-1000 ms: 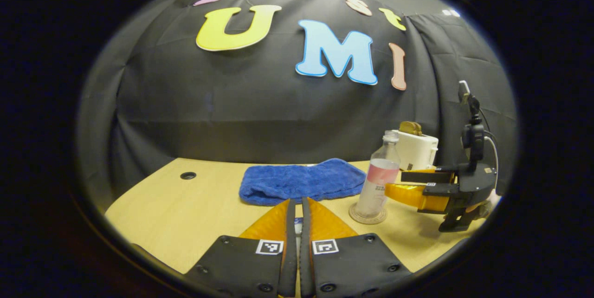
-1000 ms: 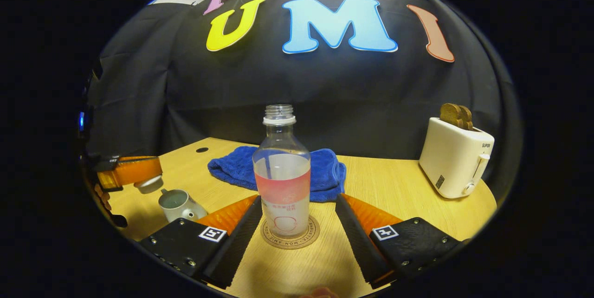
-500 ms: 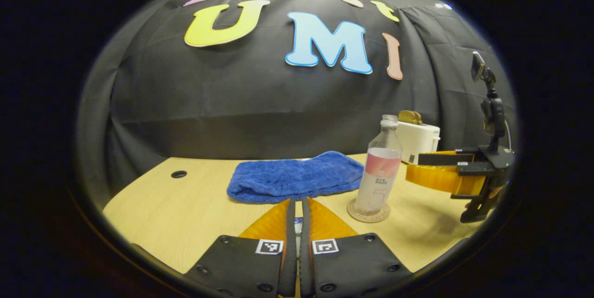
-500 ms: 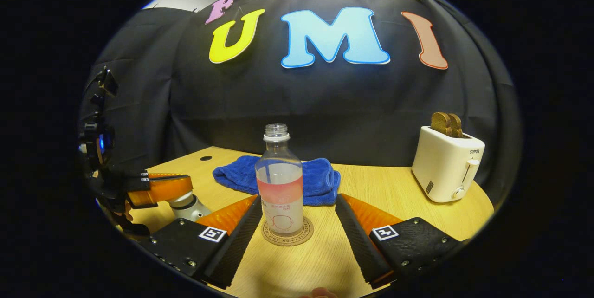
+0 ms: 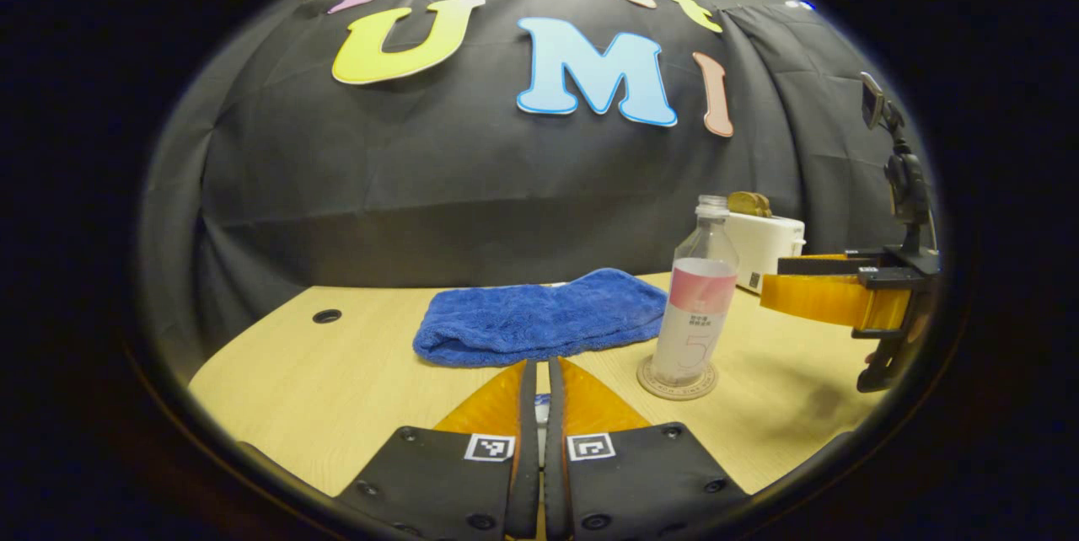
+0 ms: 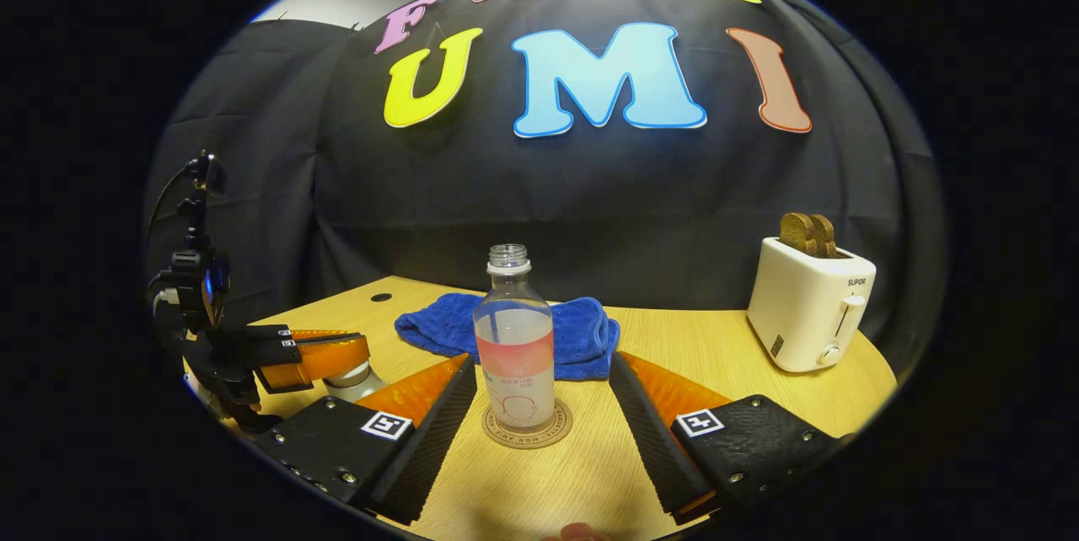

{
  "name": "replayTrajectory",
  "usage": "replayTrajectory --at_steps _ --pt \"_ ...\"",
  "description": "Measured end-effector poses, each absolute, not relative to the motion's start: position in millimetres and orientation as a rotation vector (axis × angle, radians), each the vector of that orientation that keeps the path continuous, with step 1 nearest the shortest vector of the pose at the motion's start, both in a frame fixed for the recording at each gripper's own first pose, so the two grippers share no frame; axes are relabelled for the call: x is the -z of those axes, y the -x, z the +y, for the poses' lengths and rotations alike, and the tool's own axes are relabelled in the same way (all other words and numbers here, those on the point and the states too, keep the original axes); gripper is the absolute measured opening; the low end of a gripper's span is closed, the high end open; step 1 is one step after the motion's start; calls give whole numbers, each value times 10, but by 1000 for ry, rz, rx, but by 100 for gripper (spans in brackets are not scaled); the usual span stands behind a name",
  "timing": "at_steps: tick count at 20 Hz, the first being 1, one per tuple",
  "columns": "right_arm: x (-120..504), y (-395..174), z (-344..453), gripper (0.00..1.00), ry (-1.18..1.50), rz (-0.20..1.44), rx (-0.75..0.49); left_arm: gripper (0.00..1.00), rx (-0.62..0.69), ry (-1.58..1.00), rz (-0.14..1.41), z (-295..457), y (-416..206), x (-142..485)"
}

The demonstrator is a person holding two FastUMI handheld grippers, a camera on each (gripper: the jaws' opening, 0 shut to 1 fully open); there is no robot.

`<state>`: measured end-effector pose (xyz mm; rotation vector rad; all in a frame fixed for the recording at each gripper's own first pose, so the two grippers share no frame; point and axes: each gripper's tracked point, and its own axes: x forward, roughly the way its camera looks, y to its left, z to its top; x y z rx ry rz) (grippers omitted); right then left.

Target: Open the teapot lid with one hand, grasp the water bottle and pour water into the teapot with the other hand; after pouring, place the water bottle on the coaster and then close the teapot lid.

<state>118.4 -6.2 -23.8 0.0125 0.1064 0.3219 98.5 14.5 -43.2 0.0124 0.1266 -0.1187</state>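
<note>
On the round cork coaster (image 6: 528,427) my clear plastic water bottle (image 6: 515,340) stands upright between the right gripper (image 6: 544,385)'s spread fingers, while my left gripper (image 5: 537,381), jaws pressed together, sits at the pale teapot (image 6: 352,378), so I judge only lid-closing remains.

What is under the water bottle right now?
The water bottle stands upright on a round coaster on the wooden table. The coaster's rim shows around the base; its middle is covered by the bottle.
</note>
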Motion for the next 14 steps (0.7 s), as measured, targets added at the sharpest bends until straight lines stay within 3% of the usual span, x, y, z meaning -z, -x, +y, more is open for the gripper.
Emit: replayTrajectory --at_steps 4,14 --pt "245 -1177 -68 98 -9 110 -320 21 110 -19 124 168 -994 447" --pt "179 -1094 -17 98 -6 87 -310 19 113 5 88 139 -813 226"
